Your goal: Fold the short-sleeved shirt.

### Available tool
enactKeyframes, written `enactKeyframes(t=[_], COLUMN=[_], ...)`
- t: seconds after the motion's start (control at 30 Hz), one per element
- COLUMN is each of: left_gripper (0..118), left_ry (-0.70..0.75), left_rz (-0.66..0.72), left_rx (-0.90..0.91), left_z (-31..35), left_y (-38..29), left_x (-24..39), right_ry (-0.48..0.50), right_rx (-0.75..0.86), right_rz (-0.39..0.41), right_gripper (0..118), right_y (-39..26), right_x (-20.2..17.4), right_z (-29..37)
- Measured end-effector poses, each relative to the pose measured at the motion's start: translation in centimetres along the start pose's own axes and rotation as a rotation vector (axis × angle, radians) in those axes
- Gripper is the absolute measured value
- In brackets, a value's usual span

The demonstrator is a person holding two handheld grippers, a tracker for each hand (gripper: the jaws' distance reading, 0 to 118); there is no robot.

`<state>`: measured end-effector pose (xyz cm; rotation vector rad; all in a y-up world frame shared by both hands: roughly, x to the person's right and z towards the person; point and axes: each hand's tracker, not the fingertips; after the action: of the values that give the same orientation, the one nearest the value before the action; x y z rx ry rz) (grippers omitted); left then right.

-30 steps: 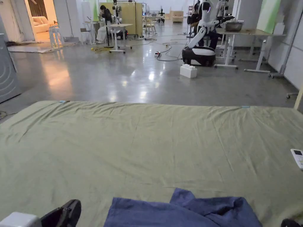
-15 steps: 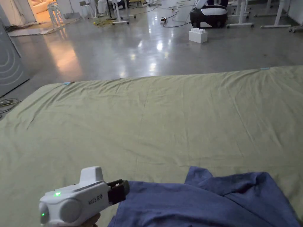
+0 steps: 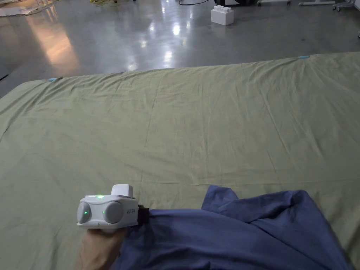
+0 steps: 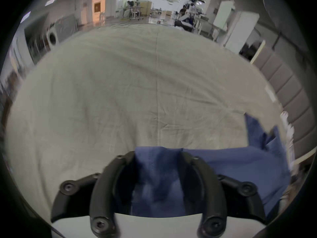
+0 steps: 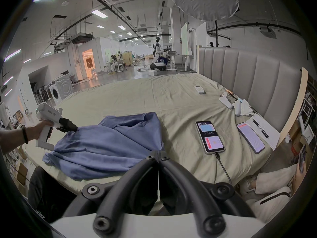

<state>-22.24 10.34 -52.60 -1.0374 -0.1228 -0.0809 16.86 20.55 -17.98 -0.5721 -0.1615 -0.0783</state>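
A blue short-sleeved shirt (image 3: 228, 239) lies crumpled at the near edge of the green bed sheet (image 3: 175, 123). My left gripper (image 3: 146, 212) is at the shirt's left end. In the left gripper view its jaws (image 4: 157, 155) stand apart with a bunch of the shirt (image 4: 223, 164) between them. In the right gripper view the left gripper (image 5: 73, 128) touches the shirt (image 5: 106, 147) at a raised point. My right gripper (image 5: 157, 153) has its jaws closed together on the shirt's near right corner.
Two lit phones (image 5: 210, 137) (image 5: 250, 137), a white remote (image 5: 199, 89), white handsets (image 5: 226, 101) and papers lie on the bed's right side by the padded headboard (image 5: 248, 73). A white block (image 3: 222, 15) stands on the floor beyond the bed.
My left gripper came up from the bottom left corner to the shirt's left edge. The head camera tilted down, so the room slid up out of the picture.
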Motion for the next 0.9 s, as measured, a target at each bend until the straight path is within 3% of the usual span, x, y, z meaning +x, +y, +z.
enactKeyframes(t=[0.03, 0.1, 0.27, 0.3, 0.4, 0.43, 0.47, 0.5, 0.63, 0.7, 0.83, 0.87, 0.9], left_gripper=[32, 9, 9, 9, 9, 9, 9, 9, 9, 9, 9, 9, 9], left_ry=[0.031, 0.026, 0.065, 0.064, 0.063, 0.06, 0.052, 0.047, 0.028, 0.018, 0.004, 0.003, 0.006], left_rz=[-0.021, -0.024, -0.109, -0.117, -0.145, -0.141, -0.135, -0.128, -0.127, -0.112, -0.114, -0.113, -0.112], left_rx=[-0.013, -0.025, -0.093, -0.108, -0.139, -0.149, -0.162, -0.167, -0.164, -0.155, -0.145, -0.141, -0.135], left_z=[0.0, 0.0, -1.7, -1.7, -1.8, -2.0, -2.1, -2.1, -2.0, -1.9, -1.8, -1.8, -1.7], left_y=[0.1, 0.4, 0.9, 1.2, 2.0, 2.2, 2.4, 2.5, 2.2, 2.0, 1.8, 1.7, 1.5], left_x=[0.4, 1.3, 2.2, 2.2, 2.1, 2.0, 1.9, 1.8, 1.4, 1.2, 1.0, 1.0, 1.0], right_ry=[0.005, 0.02, 0.094, 0.109, 0.147, 0.162, 0.166, 0.161, 0.054, 0.073, 0.105, 0.153, 0.186], right_rx=[-0.004, -0.01, 0.005, -0.017, -0.102, -0.133, -0.173, -0.237, -0.426, -0.473, -0.378, -0.351, -0.35], right_rz=[0.007, 0.022, 0.057, 0.06, 0.07, 0.078, 0.088, 0.093, 0.084, 0.095, 0.209, 0.23, 0.261], right_gripper=[1, 1, 4, 21, 43, 64, 75, 79, 78, 74, 73, 62, 30], right_y=[0.0, 0.4, 4.8, 6.2, 9.8, 10.7, 11.3, 11.7, 10.9, 9.9, 9.6, 9.4, 9.3], right_x=[-0.1, -0.3, 0.2, 0.3, 0.9, 1.1, 1.3, 1.6, 3.2, 3.2, 2.0, 1.7, 1.3], right_z=[-0.2, -0.8, -5.8, -7.6, -15.0, -18.1, -21.1, -23.8, -32.8, -34.7, -32.9, -32.4, -32.3])
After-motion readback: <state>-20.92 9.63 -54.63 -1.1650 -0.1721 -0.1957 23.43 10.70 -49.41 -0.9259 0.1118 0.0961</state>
